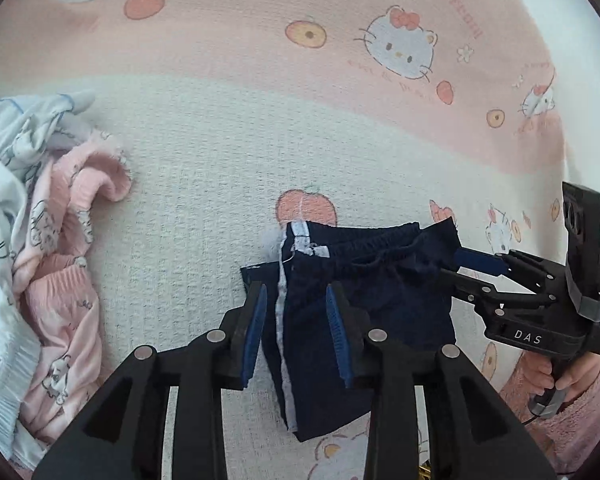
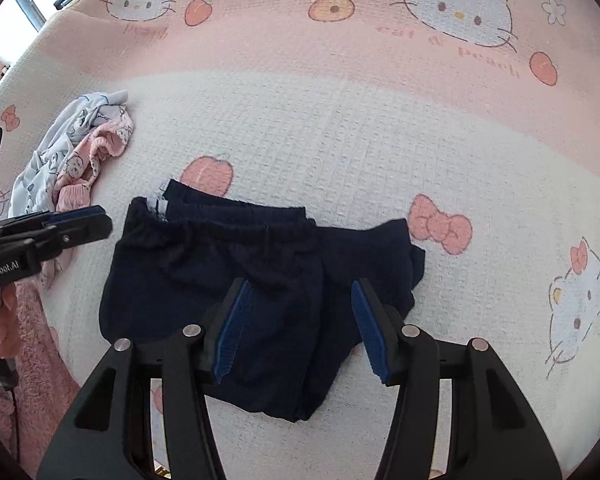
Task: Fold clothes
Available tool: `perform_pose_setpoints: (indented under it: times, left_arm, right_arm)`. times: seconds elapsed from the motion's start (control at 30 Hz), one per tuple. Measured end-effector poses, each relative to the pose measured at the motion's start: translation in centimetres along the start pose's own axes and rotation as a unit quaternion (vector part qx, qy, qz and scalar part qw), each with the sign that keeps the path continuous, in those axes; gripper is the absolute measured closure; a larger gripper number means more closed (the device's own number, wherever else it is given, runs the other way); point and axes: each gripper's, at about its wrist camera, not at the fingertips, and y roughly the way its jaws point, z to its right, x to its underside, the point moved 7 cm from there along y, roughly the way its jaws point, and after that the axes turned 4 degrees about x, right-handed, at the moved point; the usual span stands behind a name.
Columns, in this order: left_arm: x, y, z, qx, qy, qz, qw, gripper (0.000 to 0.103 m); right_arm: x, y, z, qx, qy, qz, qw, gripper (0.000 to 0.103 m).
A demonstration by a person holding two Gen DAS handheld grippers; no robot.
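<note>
Navy shorts (image 2: 236, 280) lie folded on the pink-and-white cartoon blanket (image 2: 340, 128), waistband on the far side, white side stripe at the left edge. Left gripper (image 1: 296, 328) hangs over that stripe, fingers spread, nothing pinched. Right gripper (image 2: 296, 328) hovers over the shorts' right half, fingers wide apart, also empty. Crumpled pile of pale clothes (image 2: 72, 160) lies far left (unfolded).

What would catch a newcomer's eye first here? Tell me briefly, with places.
The folded navy shorts lie in the middle of the cartoon-cat blanket, dark against pink and white. Both grippers hang over them, the left gripper and the right gripper with fingers apart. A crumpled pile of pink and white clothes sits to the left.
</note>
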Motion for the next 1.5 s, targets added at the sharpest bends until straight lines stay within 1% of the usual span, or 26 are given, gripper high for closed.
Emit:
perform_pose_setpoints:
  times: [0.07, 0.13, 0.2, 0.23, 0.27, 0.3, 0.33, 0.47, 0.6, 0.7, 0.77, 0.83, 0.9, 0.97, 1.0, 1.03, 1.07, 1.1, 1.13, 1.17, 1.23, 1.33, 1.4, 1.43, 1.47, 1.5]
  left_arm:
    - [-0.2, 0.6, 0.6, 0.008, 0.011, -0.005, 0.9999, 0.070]
    - [-0.2, 0.9, 1.0, 0.013, 0.023, -0.007, 0.9996, 0.070]
    - [-0.1, 1.0, 1.1, 0.009, 0.033, -0.008, 0.9994, 0.070]
    - [-0.1, 1.1, 1.0, 0.003, 0.034, -0.010, 0.9994, 0.073]
    - [-0.1, 1.2, 1.0, 0.002, 0.037, -0.010, 0.9993, 0.092]
    - [-0.1, 1.3, 1.1, 0.000, 0.040, -0.010, 0.9991, 0.101]
    - [-0.3, 1.0, 1.2, 0.003, 0.042, -0.003, 0.9991, 0.102]
    - [-0.9, -0.5, 1.3, 0.026, 0.033, 0.021, 0.9989, 0.102]
    - [-2.2, -1.1, 1.7, 0.014, 0.051, 0.038, 0.9979, 0.102]
    - [-3.0, -0.5, 1.5, 0.016, 0.047, 0.036, 0.9981, 0.102]
    - [-3.2, 0.4, 1.5, 0.008, 0.056, 0.035, 0.9978, 0.102]
    - [-3.1, 1.9, 1.1, 0.007, 0.053, 0.023, 0.9983, 0.102]
    - [-2.8, 3.6, 0.1, 0.001, 0.028, 0.006, 0.9996, 0.101]
    - [-2.4, 3.3, -0.1, 0.008, 0.007, 0.010, 0.9999, 0.101]
    - [-2.2, 3.1, -0.2, 0.012, -0.004, 0.012, 0.9998, 0.100]
    - [-2.1, 2.3, -0.3, 0.010, -0.011, 0.023, 0.9996, 0.094]
    - [-1.8, 1.4, -0.4, 0.006, -0.022, 0.032, 0.9992, 0.072]
    - [-1.4, 0.8, -0.6, 0.005, -0.034, 0.034, 0.9988, 0.058]
    - [-0.9, 0.4, -0.7, 0.007, -0.045, 0.034, 0.9984, 0.049]
    - [-0.3, 0.1, -0.7, 0.010, -0.048, 0.030, 0.9983, 0.049]
    - [0.9, -0.4, -0.4, 0.006, -0.036, 0.019, 0.9992, 0.049]
    - [2.1, 0.3, 0.3, -0.003, -0.010, 0.003, 0.9999, 0.049]
    - [2.6, 1.1, 0.6, -0.001, -0.004, -0.011, 0.9999, 0.058]
    - [2.6, 1.5, 0.7, -0.001, -0.001, -0.013, 0.9999, 0.068]
    - [2.7, 1.9, 0.6, -0.004, -0.002, -0.017, 0.9998, 0.081]
    - [2.7, 2.2, 0.5, -0.003, -0.006, -0.021, 0.9997, 0.084]
  right_arm:
    - [-0.6, 0.2, -0.7, -0.008, -0.005, 0.006, 1.000, 0.049]
    - [-0.9, -0.7, -0.5, -0.012, -0.016, 0.011, 1.000, 0.049]
    - [-1.3, -0.9, -1.0, -0.014, -0.030, 0.012, 0.999, 0.049]
    - [-1.7, -0.6, -1.6, -0.015, -0.037, 0.011, 0.999, 0.049]
    - [-2.0, -0.5, -2.0, -0.016, -0.042, 0.010, 0.999, 0.049]
    - [-2.2, -0.6, -2.1, -0.017, -0.041, 0.010, 0.999, 0.049]
    - [-2.3, -0.6, -2.1, -0.020, -0.039, 0.010, 0.999, 0.049]
    - [-1.8, -0.6, -1.4, -0.030, -0.013, 0.003, 0.999, 0.049]
    - [-0.6, -0.9, 0.1, -0.020, -0.002, -0.004, 1.000, 0.049]
    - [0.0, -0.7, 0.6, -0.018, 0.008, -0.011, 1.000, 0.049]
    - [0.1, -0.7, 0.7, -0.019, 0.010, -0.011, 1.000, 0.049]
    - [-0.1, -0.7, 0.5, -0.022, 0.010, -0.005, 1.000, 0.049]
    - [-0.3, -0.3, 0.6, -0.017, 0.011, -0.003, 1.000, 0.049]
    - [-0.3, 0.3, 0.8, -0.004, 0.014, -0.010, 1.000, 0.049]
    - [-0.2, 0.4, 1.0, -0.003, 0.018, -0.012, 1.000, 0.049]
    - [-0.2, 0.3, 1.1, -0.005, 0.023, -0.013, 1.000, 0.049]
    - [0.0, 0.0, 1.2, -0.013, 0.029, -0.010, 0.999, 0.049]
    - [0.2, -0.3, 1.4, -0.017, 0.035, -0.008, 0.999, 0.049]
    - [0.5, -0.7, 1.6, -0.019, 0.039, -0.008, 0.999, 0.049]
    - [0.9, -1.0, 1.8, -0.020, 0.043, -0.008, 0.999, 0.049]
    - [1.8, -1.5, 2.2, -0.017, 0.049, -0.012, 0.999, 0.049]
    - [3.3, -1.9, 2.7, -0.021, 0.059, -0.023, 0.998, 0.049]
    - [4.2, -2.0, 2.8, -0.018, 0.062, -0.030, 0.997, 0.049]
    - [4.7, -1.9, 2.9, -0.016, 0.062, -0.034, 0.997, 0.049]
    - [5.1, -1.9, 2.9, -0.013, 0.062, -0.038, 0.997, 0.049]
    - [5.5, -1.8, 3.0, -0.011, 0.063, -0.041, 0.997, 0.049]
